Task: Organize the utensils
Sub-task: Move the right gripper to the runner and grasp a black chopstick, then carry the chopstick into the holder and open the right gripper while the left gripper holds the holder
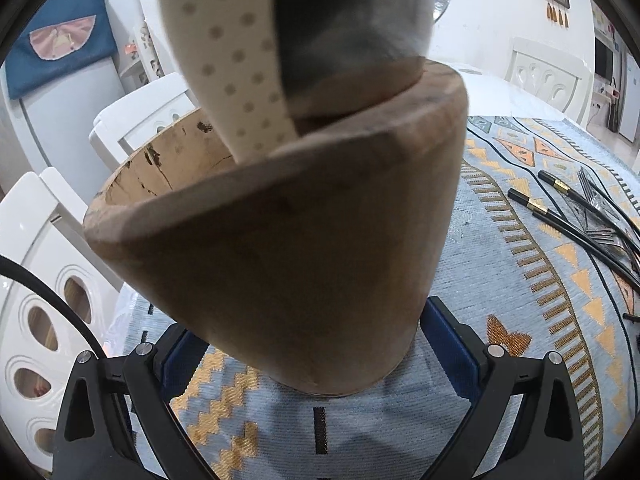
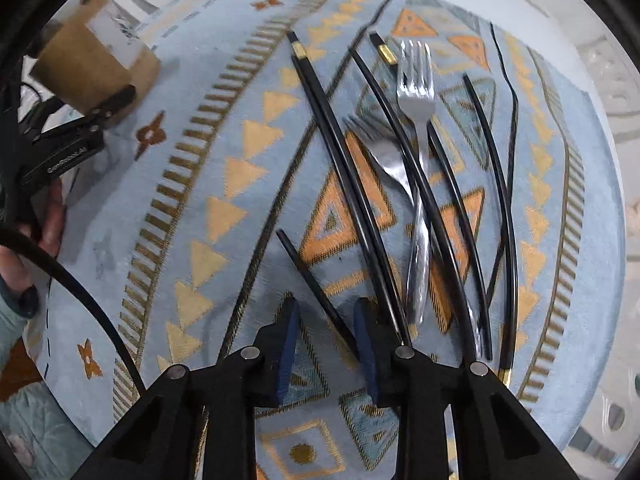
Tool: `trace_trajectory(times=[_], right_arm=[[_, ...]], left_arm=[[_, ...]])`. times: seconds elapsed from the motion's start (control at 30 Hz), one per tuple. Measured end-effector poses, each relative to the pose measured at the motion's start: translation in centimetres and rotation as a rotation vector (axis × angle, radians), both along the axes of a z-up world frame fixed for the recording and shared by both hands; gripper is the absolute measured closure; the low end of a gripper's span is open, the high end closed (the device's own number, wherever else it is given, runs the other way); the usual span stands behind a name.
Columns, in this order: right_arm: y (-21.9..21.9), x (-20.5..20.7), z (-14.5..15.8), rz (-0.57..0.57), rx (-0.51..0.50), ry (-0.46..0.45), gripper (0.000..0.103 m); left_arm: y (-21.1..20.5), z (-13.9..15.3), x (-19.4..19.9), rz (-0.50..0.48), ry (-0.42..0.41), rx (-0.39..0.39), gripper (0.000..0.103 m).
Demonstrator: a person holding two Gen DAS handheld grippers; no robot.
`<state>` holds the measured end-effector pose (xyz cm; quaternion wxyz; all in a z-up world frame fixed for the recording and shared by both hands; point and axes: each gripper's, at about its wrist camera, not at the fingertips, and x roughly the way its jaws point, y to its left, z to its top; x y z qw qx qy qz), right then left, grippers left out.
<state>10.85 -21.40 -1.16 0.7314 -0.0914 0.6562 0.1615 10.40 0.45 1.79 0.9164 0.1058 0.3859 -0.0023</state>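
**Right wrist view: jaws narrowed around a chopstick**

Right wrist view showed the right gripper (image 2: 326,344) at lower centre, its blue pads (image 2: 289,344) narrowed around a black chopstick (image 2: 316,288), though contact was unclear. Two forks (image 2: 416,128) and more chopsticks lay on the patterned tablecloth (image 2: 200,184). In the left wrist view, the left gripper (image 1: 316,344) clamped a wooden holder (image 1: 304,240) at frame centre.

Crossed chopsticks (image 2: 348,184) and 2 forks (image 2: 416,92) crowd the tablecloth's (image 2: 192,92) right half.
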Motion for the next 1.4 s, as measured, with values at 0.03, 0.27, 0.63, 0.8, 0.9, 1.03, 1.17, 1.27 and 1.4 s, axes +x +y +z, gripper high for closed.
trace_trajectory(times=[0.03, 0.27, 0.63, 0.8, 0.9, 1.03, 1.17, 1.27, 1.4], right_arm=[[0.1, -0.1, 0.1, 0.010, -0.011, -0.001, 0.081], [3.4, -1.4, 2.2, 0.024, 0.043, -0.073, 0.098], [2.9, -2.1, 9.7, -0.075, 0.245, -0.232, 0.099], [2.7, -2.8, 12.3, -0.110, 0.275, -0.284, 0.098], [2.3, -3.3, 13.8, -0.115, 0.280, -0.321, 0.098], [1.4, -4.0, 15.5, -0.155, 0.333, -0.367, 0.098], [1.1, -3.9, 17.7, -0.177, 0.373, -0.422, 0.098], [1.5, -3.3, 19.9, -0.166, 0.389, -0.482, 0.098], [2.2, -2.0, 23.4, -0.140, 0.434, -0.566, 0.098]], left_arm=[[0.0, 0.0, 0.0, 0.000, 0.001, 0.000, 0.002], [0.4, 0.2, 0.1, -0.001, 0.003, -0.006, 0.002], [0.4, 0.2, 0.1, -0.002, 0.006, 0.002, 0.002], [0.5, 0.1, 0.1, -0.002, 0.006, 0.001, 0.002], [0.3, 0.3, 0.1, -0.001, 0.005, 0.006, 0.002], [0.2, 0.3, 0.1, -0.002, 0.005, 0.008, 0.002], [0.2, 0.3, 0.1, -0.002, 0.005, 0.008, 0.002], [0.2, 0.3, 0.1, -0.002, 0.005, 0.008, 0.002], [0.2, 0.3, 0.1, -0.002, 0.005, 0.008, 0.002]])
